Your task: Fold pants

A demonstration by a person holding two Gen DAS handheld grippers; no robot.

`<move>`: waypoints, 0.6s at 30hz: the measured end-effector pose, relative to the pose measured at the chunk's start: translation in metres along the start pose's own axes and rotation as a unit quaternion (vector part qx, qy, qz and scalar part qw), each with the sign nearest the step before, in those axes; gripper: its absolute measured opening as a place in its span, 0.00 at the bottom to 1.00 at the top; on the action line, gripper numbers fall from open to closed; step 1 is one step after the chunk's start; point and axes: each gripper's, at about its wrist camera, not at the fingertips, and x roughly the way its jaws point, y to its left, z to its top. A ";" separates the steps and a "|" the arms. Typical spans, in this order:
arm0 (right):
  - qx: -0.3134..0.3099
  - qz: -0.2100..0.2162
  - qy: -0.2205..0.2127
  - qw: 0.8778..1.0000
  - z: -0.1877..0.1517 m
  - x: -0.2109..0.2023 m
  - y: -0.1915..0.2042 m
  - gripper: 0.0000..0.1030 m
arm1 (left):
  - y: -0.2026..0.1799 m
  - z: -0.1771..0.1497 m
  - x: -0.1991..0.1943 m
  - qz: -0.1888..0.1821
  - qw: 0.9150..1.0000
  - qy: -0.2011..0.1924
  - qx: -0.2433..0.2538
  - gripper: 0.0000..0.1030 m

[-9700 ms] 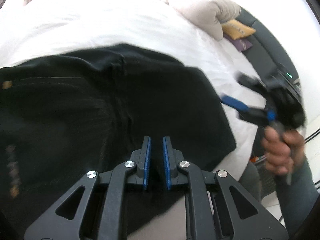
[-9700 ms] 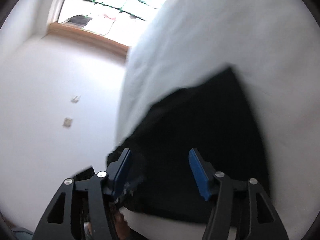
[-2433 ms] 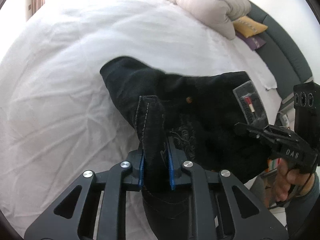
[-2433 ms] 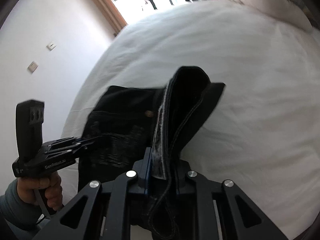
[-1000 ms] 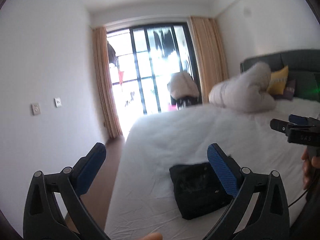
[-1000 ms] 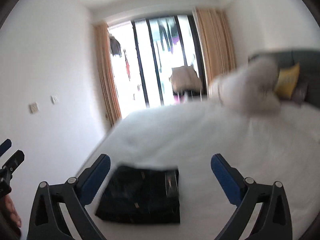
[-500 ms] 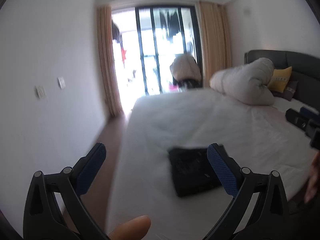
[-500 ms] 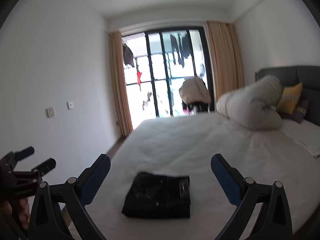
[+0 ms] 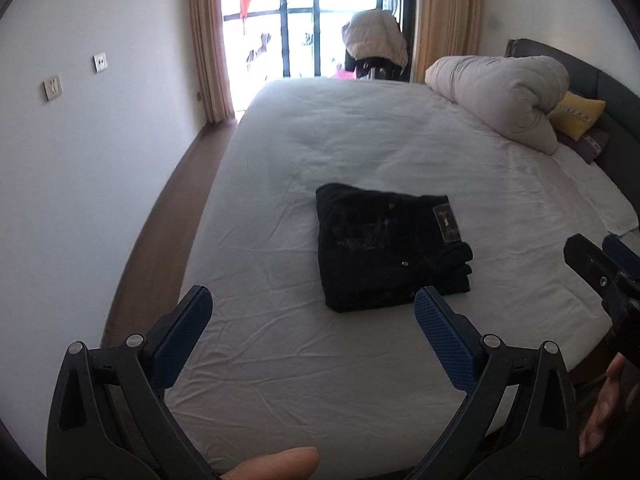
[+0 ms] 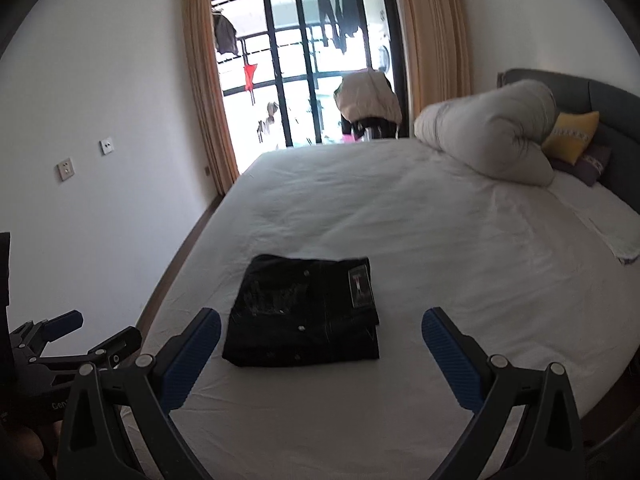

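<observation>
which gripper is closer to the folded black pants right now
Neither clearly. Left gripper and right gripper both hang open, pulled back off the folded pants, which lie untouched on the bed.

The black pants [image 9: 386,248] [image 10: 306,312] lie folded into a compact, flat rectangle on the white sheet; a pale waistband patch sits at the bundle's 2 o'clock corner; layered edges show along the 3 o'clock side.
</observation>
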 end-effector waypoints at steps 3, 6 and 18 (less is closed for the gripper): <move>0.002 -0.010 0.014 1.000 -0.004 0.006 -0.004 1.00 | 0.000 -0.001 0.014 -0.002 1.000 0.014 -0.003 1.00; 0.003 -0.015 0.026 1.000 -0.006 0.009 -0.007 1.00 | -0.002 0.000 0.031 -0.005 1.000 0.023 -0.003 1.00; -0.004 -0.020 0.050 0.999 -0.009 0.016 -0.006 1.00 | -0.004 0.001 0.053 -0.010 0.999 0.041 0.003 1.00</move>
